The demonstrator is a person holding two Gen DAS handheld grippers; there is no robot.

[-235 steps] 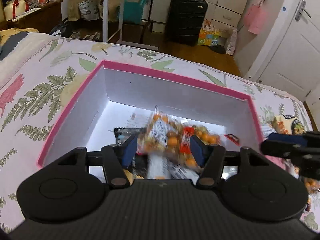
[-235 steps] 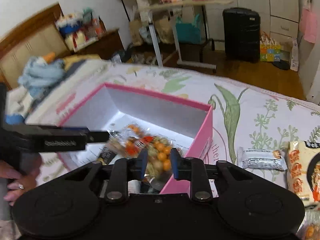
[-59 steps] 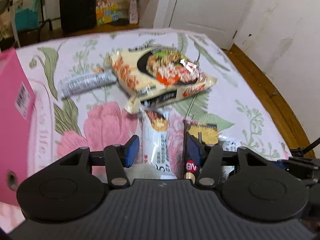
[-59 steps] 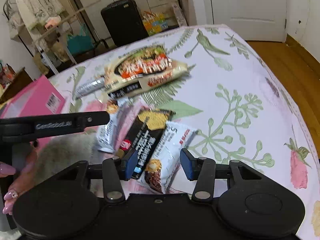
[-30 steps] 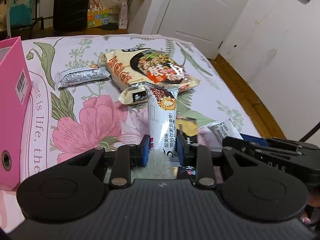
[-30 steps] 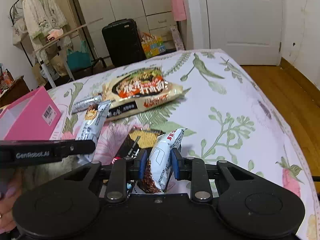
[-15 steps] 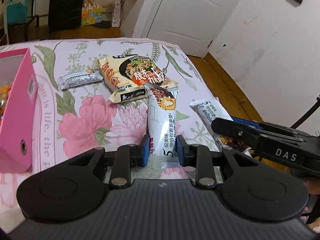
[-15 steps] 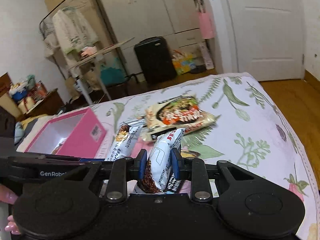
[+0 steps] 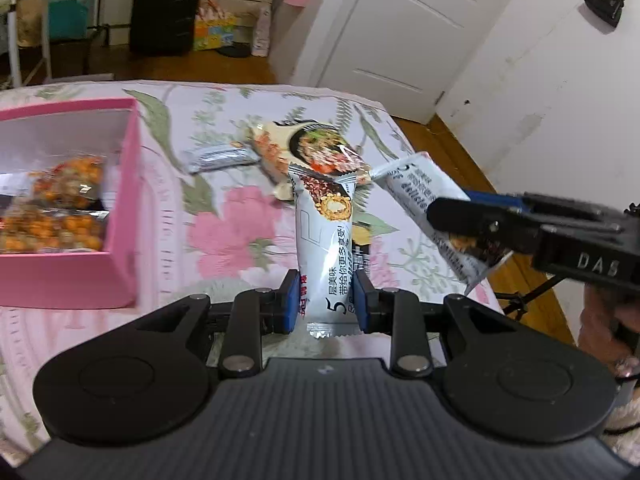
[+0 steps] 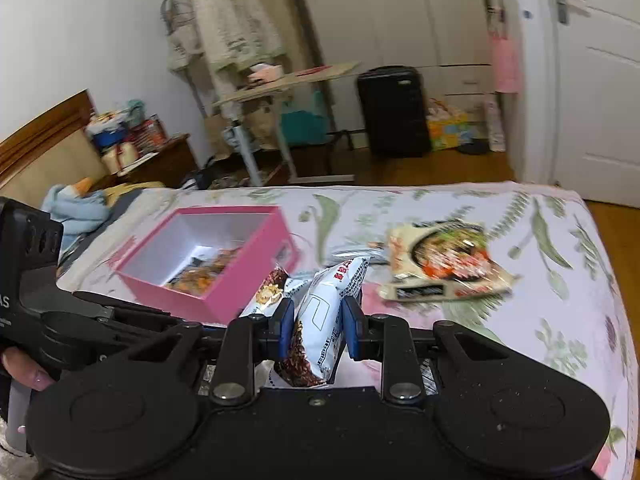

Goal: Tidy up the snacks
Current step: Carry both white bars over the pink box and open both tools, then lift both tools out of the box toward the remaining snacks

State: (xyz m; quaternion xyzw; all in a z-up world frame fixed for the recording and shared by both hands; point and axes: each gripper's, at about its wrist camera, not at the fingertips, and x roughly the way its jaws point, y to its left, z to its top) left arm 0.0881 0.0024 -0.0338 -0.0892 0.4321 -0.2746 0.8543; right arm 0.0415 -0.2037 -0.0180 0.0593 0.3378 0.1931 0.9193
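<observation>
Floral-sheeted bed (image 10: pixel 560 280) in a bedroom w/ wood floor, black suitcase (image 10: pixel 394 110) & white door (image 9: pixel 404 28); each gripper's jaws clamp a white snack bar (image 9: pixel 324 240) (image 10: pixel 326 320) above it, pink box (image 10: pixel 224 276) lying nearby.

Noodle packet (image 10: pixel 444 264) — print blurred

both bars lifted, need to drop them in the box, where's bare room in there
The pink box has bare white floor along its far wall and far-left corner. The near end is crowded with orange snack bags. Outside, the bedspread is free between the box and the noodle packet.
</observation>
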